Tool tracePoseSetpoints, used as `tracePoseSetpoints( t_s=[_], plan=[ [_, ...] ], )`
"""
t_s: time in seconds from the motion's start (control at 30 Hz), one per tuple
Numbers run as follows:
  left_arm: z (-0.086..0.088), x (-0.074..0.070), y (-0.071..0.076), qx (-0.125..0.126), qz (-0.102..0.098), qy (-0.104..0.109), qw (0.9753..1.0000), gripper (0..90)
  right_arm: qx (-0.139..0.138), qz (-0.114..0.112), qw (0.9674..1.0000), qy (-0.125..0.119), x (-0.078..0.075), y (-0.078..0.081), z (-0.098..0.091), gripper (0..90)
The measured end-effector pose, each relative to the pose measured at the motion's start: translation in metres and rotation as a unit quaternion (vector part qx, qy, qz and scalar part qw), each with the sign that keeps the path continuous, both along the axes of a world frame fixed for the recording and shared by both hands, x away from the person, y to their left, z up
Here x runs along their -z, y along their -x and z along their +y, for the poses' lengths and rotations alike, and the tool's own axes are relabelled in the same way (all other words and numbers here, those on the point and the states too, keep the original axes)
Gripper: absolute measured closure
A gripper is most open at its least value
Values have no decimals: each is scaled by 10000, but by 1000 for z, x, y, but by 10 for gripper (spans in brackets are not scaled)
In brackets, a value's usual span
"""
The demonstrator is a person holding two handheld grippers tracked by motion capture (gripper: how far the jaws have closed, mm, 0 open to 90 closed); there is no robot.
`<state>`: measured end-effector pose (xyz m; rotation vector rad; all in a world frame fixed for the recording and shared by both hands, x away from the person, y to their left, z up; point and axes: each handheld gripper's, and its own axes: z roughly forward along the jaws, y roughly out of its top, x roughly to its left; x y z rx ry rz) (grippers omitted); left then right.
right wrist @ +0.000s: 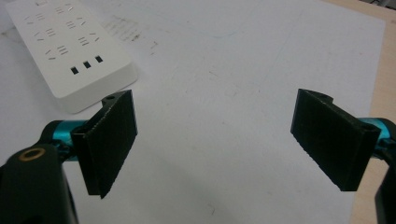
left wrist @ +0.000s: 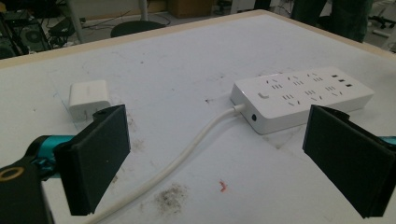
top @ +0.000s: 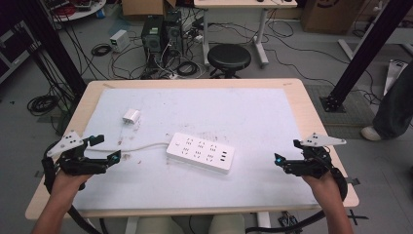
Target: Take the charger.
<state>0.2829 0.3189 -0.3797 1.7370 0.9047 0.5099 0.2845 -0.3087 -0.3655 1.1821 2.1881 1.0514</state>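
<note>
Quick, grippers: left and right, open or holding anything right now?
Left gripper: open, empty, jaws apart above the white cable.
Right gripper: open, empty, jaws apart over bare table, beside the power strip.

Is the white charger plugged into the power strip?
No, the charger lies on the table apart from the strip, whose sockets are all free.

A: What lies at the frame's centre?
B: The power strip on the table, its cord running left.
A: And upper left of it?
B: The charger, apart from it.
</note>
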Motion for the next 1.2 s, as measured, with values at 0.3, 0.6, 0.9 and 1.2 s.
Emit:
tracePoseSetpoints(
  t_s=[0.3, 0.6, 0.9, 1.2],
  plan=[
    [-1, -2, -6, -145, 104, 42, 9998, 75, 3, 2, 10000, -4, 1, 0, 1, 148],
    [-6, -21, -35, -715, 274, 3, 9971, 75, 14, 44, 10000, -16, -1, -6, 4, 148],
    [-12, -34, -80, -1127, 460, -97, 9925, 75, -17, 81, 10000, 53, -5, -13, 8, 148],
    [-15, -30, -119, -1401, 714, -134, 9875, 75, 28, 184, 9998, 85, -8, -20, 9, 148]
  ],
)
